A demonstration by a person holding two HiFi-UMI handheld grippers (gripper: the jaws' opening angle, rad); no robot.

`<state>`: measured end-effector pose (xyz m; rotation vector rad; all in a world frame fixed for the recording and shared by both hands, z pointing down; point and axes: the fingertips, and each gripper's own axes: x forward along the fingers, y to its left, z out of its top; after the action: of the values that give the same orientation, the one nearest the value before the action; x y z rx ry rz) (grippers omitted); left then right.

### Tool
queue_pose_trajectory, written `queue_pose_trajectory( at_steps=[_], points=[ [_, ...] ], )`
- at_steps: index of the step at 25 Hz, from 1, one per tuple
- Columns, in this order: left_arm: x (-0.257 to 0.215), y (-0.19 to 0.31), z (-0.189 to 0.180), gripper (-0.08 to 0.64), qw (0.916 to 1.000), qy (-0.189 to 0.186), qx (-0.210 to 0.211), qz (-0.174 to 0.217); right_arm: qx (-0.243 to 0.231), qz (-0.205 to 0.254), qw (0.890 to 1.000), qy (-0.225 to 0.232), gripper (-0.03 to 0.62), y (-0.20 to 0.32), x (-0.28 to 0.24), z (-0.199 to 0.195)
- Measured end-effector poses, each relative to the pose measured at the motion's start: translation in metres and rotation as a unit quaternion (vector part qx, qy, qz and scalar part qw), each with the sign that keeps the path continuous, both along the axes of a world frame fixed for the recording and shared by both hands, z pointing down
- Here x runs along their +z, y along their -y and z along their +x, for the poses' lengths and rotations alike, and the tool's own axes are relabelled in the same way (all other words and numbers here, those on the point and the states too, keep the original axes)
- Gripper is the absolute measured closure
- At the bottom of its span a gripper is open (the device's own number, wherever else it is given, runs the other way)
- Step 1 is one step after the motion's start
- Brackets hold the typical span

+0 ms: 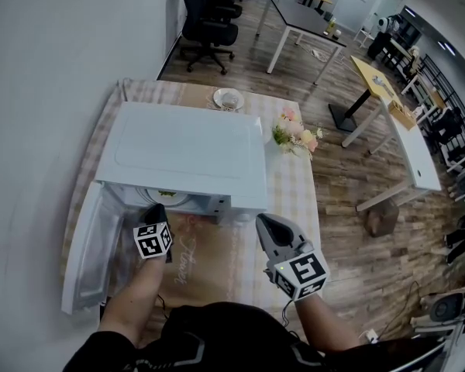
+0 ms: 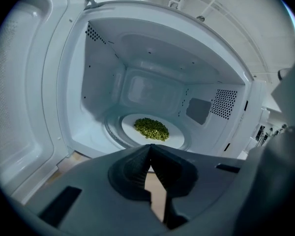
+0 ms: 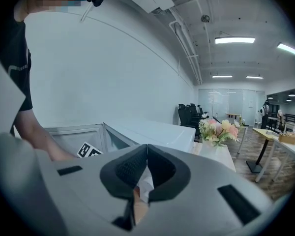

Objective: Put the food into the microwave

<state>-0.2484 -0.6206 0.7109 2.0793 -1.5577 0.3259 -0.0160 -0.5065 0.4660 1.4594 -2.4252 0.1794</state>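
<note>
Head view: the surface (image 1: 298,188) carries the white microwave (image 1: 186,157). Its door (image 1: 89,242) is swung fully open, to the left of the left gripper (image 1: 156,209).

Left gripper view: the cavity is dead ahead of the jaws. The white plate (image 2: 174,134) sits on the turntable just beyond the jaw tips, with the food (image 2: 151,128), a heap of green peas, at its centre. Judged: the food is in place and the door is not yet closed.

Risks:
- The left gripper sits at the cavity mouth. If the door swings in before the gripper clears, the door would hit it.
- A forward nudge of the tips could catch the plate rim and scatter the loose peas.
- The right gripper (image 1: 262,223) is to the right of the cavity mouth, well away from the door. Reaching across from there could clip the microwave's front corner.

Jaws:
- Left: clenched tip to tip, empty, touching nothing.
- Right (image 3: 147,149): pressed together, nothing between them.
</note>
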Motion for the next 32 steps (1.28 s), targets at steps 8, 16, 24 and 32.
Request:
queue_pose_trajectory(
  at_steps=[8,16,24,32],
  points=[
    [-0.024,-0.005,0.004,0.552,0.9980,0.033,0.037,0.039,-0.005,0.002,1.000,0.009,0.583,-0.009,0.000,0.003],
    [-0.077,-0.047,0.011,0.552,0.9924,0.051,0.053,0.098,-0.035,0.018,0.999,0.034,0.583,-0.021,-0.009,-0.001],
    [-0.137,-0.104,0.028,0.552,0.9885,0.018,0.059,0.138,-0.066,0.036,0.995,0.069,0.584,-0.044,-0.016,0.001],
    [-0.190,-0.165,0.039,0.552,0.9835,0.020,0.043,0.174,-0.080,0.047,0.991,0.099,0.584,-0.072,-0.028,0.016]
  ],
)
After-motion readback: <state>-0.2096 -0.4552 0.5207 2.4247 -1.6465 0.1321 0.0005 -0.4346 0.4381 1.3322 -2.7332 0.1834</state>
